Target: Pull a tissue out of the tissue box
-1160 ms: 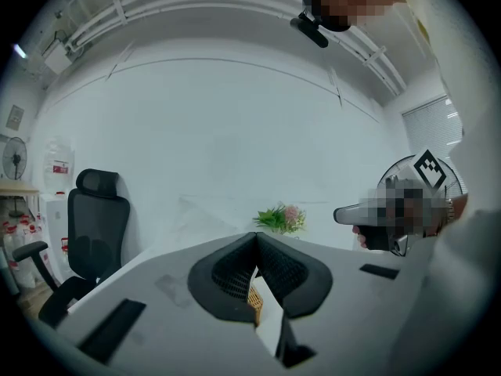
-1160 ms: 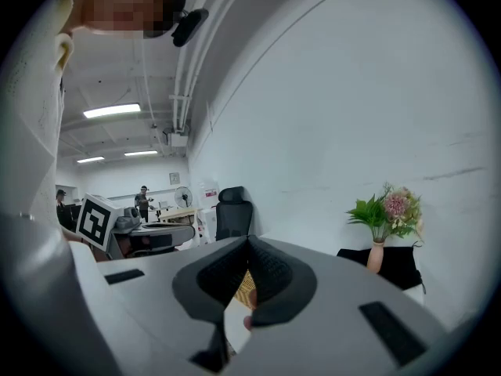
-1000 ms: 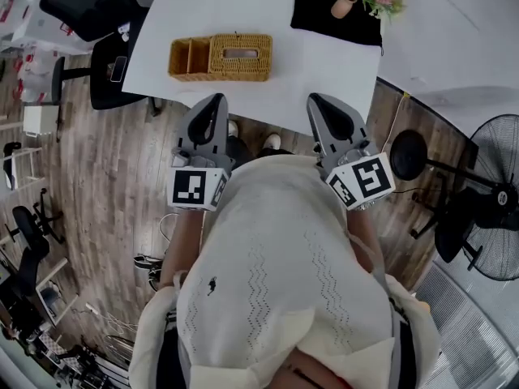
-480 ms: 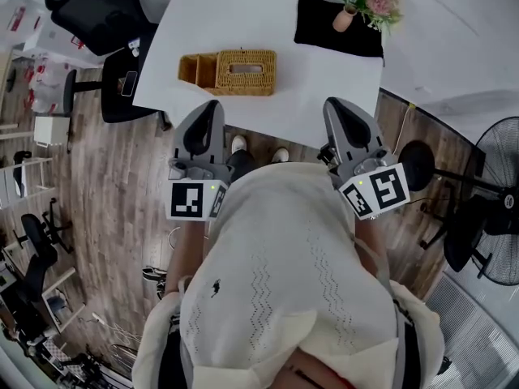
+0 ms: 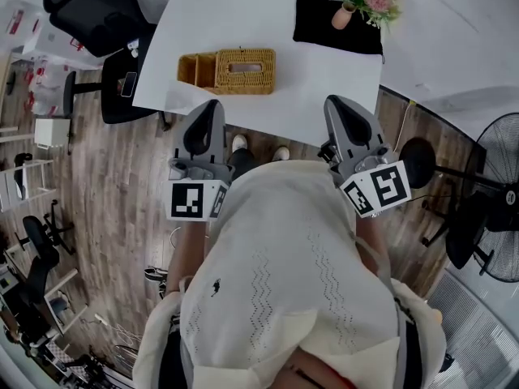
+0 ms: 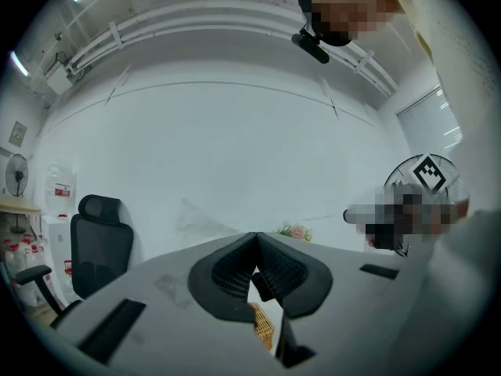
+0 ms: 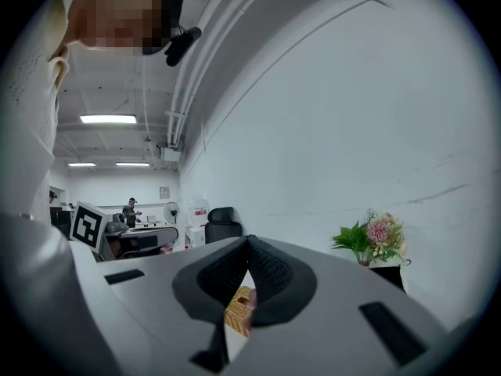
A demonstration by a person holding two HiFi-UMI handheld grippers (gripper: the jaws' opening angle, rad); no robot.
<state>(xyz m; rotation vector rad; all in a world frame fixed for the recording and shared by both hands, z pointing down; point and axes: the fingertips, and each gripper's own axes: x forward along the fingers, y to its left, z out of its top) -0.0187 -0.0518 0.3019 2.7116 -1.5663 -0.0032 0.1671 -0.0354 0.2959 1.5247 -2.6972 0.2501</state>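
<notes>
Hardly anything has shifted in the last half second. Over the full second, the tissue box has drawn a little closer to the gripper tips in the head view, and the right gripper has drifted outward.

Status:
- The box sits on the white table, near its front edge, with an open side compartment joined on its left.
- The left gripper and the right one are held at about the table edge, apart from the box and not touching it.
- Both pairs of jaws are closed tip to tip with nothing between them. Each gripper view shows only a sliver of wicker beyond the pads.
- No tissue is in either gripper, and none shows loose on the table. The slot is too small in the head view to tell whether a sheet pokes up.
- This fits either grippers coming in or grippers backed off. A pulled tissue isn't in evidence.

Materials:
- The box is woven wicker, tan and coarse. It's a rigid rectangular block with an oblong slot on top.
- The gripper shells are smooth grey plastic, and the pads are black with a ribbed mesh texture.
- The table top is matte and flat.
- A black cloth lies at the far right with a small flower pot on it.
</notes>
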